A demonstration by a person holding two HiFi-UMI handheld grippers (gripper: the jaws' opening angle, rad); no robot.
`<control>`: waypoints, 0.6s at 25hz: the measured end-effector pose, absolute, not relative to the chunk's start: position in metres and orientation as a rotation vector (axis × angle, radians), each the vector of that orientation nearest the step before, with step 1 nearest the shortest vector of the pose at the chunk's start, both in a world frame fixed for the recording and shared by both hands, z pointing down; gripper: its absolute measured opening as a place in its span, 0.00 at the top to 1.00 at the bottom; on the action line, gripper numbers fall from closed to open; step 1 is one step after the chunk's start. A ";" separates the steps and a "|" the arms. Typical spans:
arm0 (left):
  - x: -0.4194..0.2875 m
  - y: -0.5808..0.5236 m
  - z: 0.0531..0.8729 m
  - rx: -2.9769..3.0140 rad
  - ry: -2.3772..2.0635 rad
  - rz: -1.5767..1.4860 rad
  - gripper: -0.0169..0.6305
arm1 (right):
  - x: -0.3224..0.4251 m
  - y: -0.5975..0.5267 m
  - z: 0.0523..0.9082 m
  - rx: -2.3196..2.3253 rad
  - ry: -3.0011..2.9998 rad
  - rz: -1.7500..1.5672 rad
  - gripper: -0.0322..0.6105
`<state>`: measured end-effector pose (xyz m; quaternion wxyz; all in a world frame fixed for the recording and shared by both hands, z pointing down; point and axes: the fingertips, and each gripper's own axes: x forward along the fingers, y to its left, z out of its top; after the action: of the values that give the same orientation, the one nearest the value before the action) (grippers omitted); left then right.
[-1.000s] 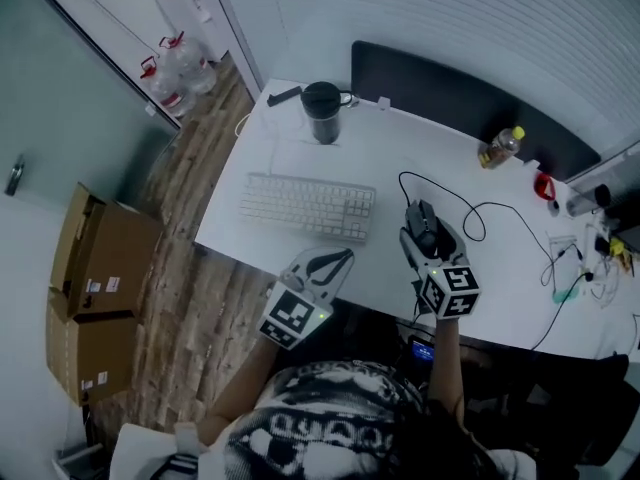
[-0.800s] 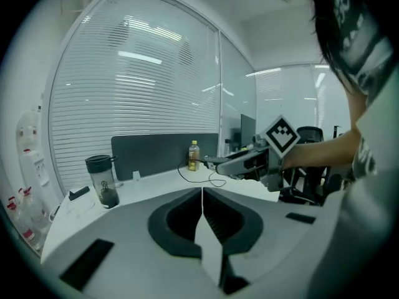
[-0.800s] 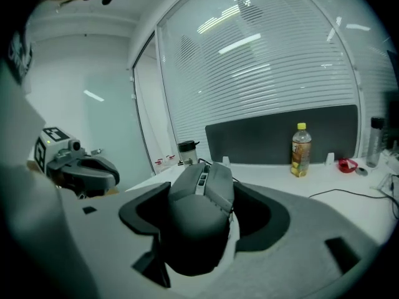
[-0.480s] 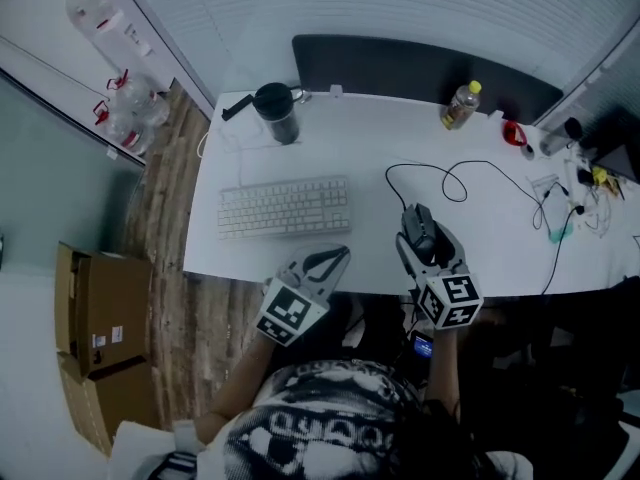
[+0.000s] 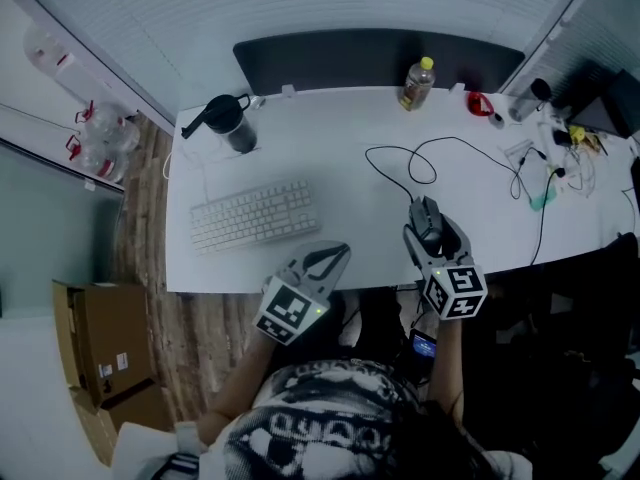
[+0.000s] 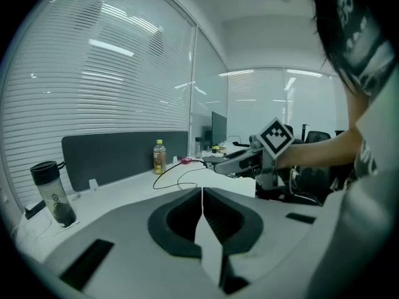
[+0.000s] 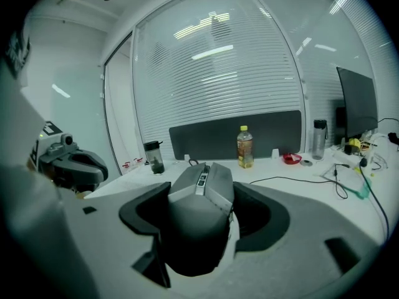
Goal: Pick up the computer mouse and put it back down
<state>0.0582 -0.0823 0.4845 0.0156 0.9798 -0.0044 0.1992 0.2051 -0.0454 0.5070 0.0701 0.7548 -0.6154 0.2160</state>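
My right gripper [image 5: 428,226] is shut on the dark grey computer mouse [image 5: 427,220] over the white desk [image 5: 340,148], near its front edge. In the right gripper view the mouse [image 7: 198,223] fills the gap between the jaws of the right gripper [image 7: 201,195], pads against both its sides. Whether it touches the desk cannot be told. Its black cable [image 5: 400,166] loops away toward the back. My left gripper [image 5: 335,254] hangs at the desk's front edge, jaws shut together on nothing; the left gripper [image 6: 201,199] shows no gap.
A white keyboard [image 5: 255,215] lies left of the mouse. A black tumbler [image 5: 232,123] stands at the back left, a yellow-capped bottle [image 5: 417,83] by the dark rear panel [image 5: 370,58]. Cables and small items [image 5: 545,178] crowd the right end. Cardboard boxes [image 5: 100,353] sit on the floor.
Both grippers have shifted right along the desk relative to the keyboard, the right one carrying the mouse with it. The head view has swung, so the desk now lies more level in it.
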 end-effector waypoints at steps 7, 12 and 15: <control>0.114 -0.067 0.481 3.049 -0.021 0.616 0.97 | 0.281 -0.026 0.525 2.257 -1.769 0.657 0.47; 0.153 -0.059 0.479 3.044 -0.076 0.625 0.97 | 0.344 -0.016 0.555 2.211 -1.711 0.688 0.47; 0.174 -0.055 0.480 3.038 -0.111 0.642 0.97 | 0.377 -0.013 0.580 2.181 -1.688 0.734 0.47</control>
<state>0.1736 -0.0552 0.4802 0.0174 0.9776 -0.0358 0.2065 0.3772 -0.0129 0.5800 0.1437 0.7563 -0.5853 0.2545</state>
